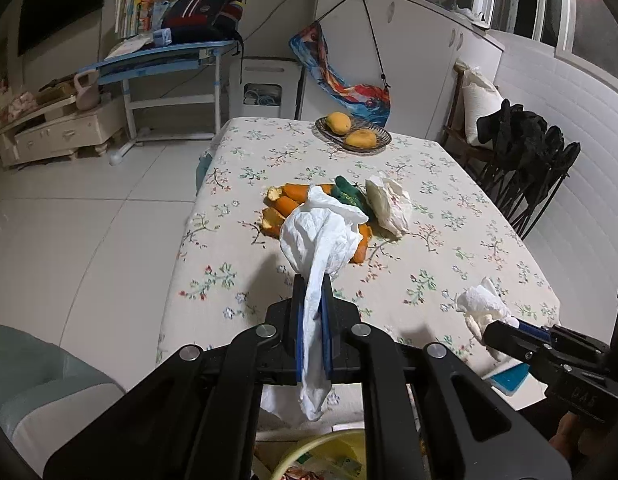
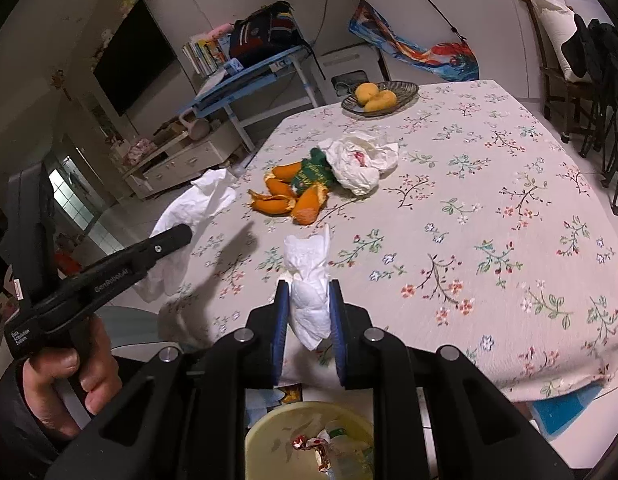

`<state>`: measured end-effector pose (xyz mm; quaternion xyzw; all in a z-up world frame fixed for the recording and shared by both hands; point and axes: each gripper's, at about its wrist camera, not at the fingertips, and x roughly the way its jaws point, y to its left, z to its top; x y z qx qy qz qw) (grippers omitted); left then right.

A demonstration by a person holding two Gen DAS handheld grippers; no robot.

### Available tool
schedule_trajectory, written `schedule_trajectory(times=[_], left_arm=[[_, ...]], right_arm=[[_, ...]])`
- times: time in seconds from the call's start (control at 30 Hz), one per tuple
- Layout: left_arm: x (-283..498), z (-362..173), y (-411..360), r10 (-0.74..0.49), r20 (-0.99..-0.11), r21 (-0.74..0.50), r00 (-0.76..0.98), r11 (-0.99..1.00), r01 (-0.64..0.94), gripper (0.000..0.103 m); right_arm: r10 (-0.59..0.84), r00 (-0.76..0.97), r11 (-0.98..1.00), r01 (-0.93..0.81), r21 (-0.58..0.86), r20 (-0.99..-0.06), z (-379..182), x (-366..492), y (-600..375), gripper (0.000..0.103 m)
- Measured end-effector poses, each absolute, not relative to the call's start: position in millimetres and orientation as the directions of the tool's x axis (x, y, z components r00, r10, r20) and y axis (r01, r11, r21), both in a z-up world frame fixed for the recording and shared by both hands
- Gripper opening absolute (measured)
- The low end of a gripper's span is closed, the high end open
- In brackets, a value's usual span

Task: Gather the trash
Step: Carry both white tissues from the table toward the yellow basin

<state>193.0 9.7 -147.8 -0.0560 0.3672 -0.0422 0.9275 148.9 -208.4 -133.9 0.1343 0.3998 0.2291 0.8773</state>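
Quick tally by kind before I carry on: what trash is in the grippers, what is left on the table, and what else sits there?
White crumpled tissues held in grippers: 2 (left gripper tissue, right gripper tissue)
Crumpled white plastic bag: 1
Green wrapper: 1
Pile of orange peel pieces: 1
Yellow mangoes in the dark oval dish: 2
Total: 7

Both grippers are matte black, built of slotted link arms joined by round silver pins. The left gripper point(image 1: 313, 280) and right gripper point(image 2: 309, 284) each carry blue pads inside black fingers. White lettering marks the left one's side and handle. A dark sleeve point(image 2: 7, 408) covers the wrist.
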Motion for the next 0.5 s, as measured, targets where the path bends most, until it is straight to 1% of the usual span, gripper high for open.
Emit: schedule_trajectory(times=[0.23,0.5], left_arm=[[170.0,-145.8,12.8,-0.137,-0.656,-0.165,0.742,0.986,0.037,0.008],[148.3,-149.8,9.1,-0.151,-0.662,-0.166,0.734,0.985,0.054,0.008]], right_arm=[[0.527,0.564,0.849,-0.312,0.427,-0.635,-135.4,132.3,-206.0,0.02],[0.544,0.543,0.839,-0.326,0.436,-0.64,-138.6,112.1,-205.6,0.02]])
